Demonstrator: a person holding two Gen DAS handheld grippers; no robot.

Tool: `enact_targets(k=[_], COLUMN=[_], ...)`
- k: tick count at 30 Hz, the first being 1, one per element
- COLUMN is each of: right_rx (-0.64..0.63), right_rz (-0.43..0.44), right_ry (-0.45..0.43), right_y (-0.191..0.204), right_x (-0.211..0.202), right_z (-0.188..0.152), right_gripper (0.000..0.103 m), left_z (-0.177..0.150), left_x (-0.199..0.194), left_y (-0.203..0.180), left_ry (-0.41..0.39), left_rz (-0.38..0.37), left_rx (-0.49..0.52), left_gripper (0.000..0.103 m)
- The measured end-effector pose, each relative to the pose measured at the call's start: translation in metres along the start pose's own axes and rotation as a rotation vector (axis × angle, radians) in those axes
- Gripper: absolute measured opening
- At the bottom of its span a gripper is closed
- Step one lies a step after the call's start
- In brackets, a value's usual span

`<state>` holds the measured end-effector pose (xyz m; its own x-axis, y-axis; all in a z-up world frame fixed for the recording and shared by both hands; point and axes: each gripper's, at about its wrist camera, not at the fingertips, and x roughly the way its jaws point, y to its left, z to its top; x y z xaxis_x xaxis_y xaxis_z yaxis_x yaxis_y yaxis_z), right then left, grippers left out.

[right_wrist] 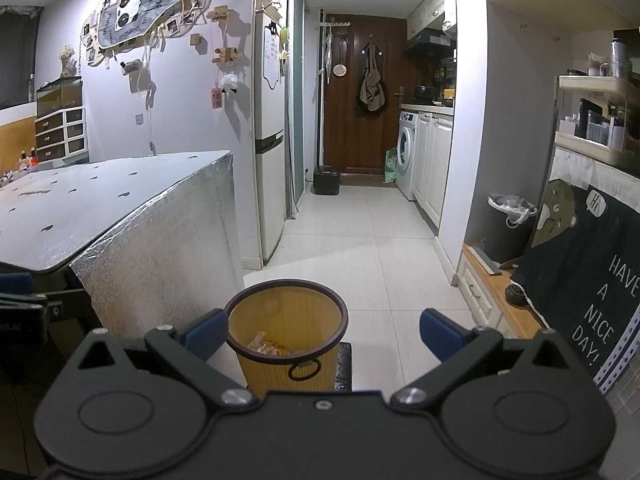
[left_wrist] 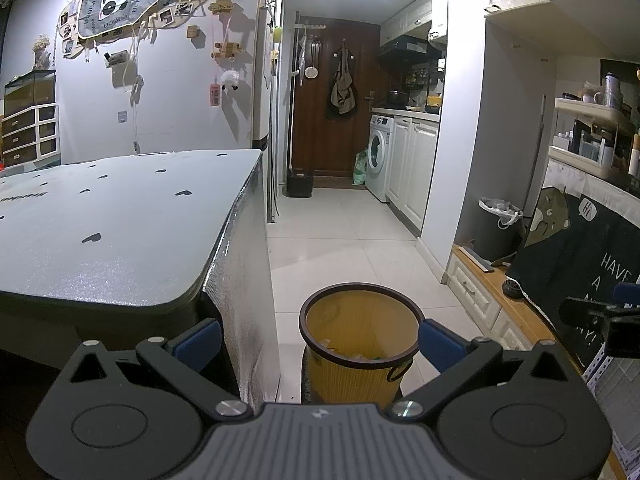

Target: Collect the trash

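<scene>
A yellow ribbed waste bin (left_wrist: 356,376) with a dark rim stands on a low dark stand on the tiled floor, beside the table. It holds crumpled trash (right_wrist: 266,346) at the bottom. My left gripper (left_wrist: 320,340) is open and empty, just above and behind the bin. My right gripper (right_wrist: 322,334) is open and empty, with the bin (right_wrist: 286,364) in front of its left finger. The right gripper also shows at the right edge of the left wrist view (left_wrist: 608,320). The left one shows at the left edge of the right wrist view (right_wrist: 20,300).
A table (left_wrist: 120,232) with a silver heart-pattern cover stands at the left. A dark lined bin (left_wrist: 496,228) stands by the right wall. A dark "Have a nice day" cloth (right_wrist: 592,280) hangs at the right. A fridge (right_wrist: 270,160) and washing machine (right_wrist: 406,152) stand further back.
</scene>
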<state>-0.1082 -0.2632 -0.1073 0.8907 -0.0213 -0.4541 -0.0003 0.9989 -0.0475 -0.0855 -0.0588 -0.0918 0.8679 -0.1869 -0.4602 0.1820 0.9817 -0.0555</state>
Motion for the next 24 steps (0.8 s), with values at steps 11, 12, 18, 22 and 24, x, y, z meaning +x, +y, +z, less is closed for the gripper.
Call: enact_targets(k=[11,12,18,22,24], right_rx=[-0.005,-0.005,-0.005,-0.004,-0.004], right_rz=[0.008,0.007,0.007,0.007,0.007], right_ry=[0.003,0.003,0.002,0.002,0.002], right_y=[-0.0036,-0.0033,-0.0044,-0.0050,-0.0051], right_x=[0.0003,0.0004,0.0007,0.0018,0.0018], right_z=[0.0014,0.0014,0.0021,0.0018,0.0019], right_gripper=[0.103,0.103,0.103,0.103,0.103], left_z=[-0.0010,-0.0010,-0.0002,0.0003,0.0013], left_x=[-0.0007,-0.0008,-0.0002,0.0004,0.0008], left_y=[0.0031,0.0038,0.0023,0.0014,0.0008], left_ry=[-0.001,0.000,0.001,0.005,0.007], left_rz=[0.007,0.008,0.013,0.017,0.020], left_rx=[-0.002,-0.002,-0.001,-0.002,-0.002], left_gripper=[0.103,0.103,0.103,0.103,0.103])
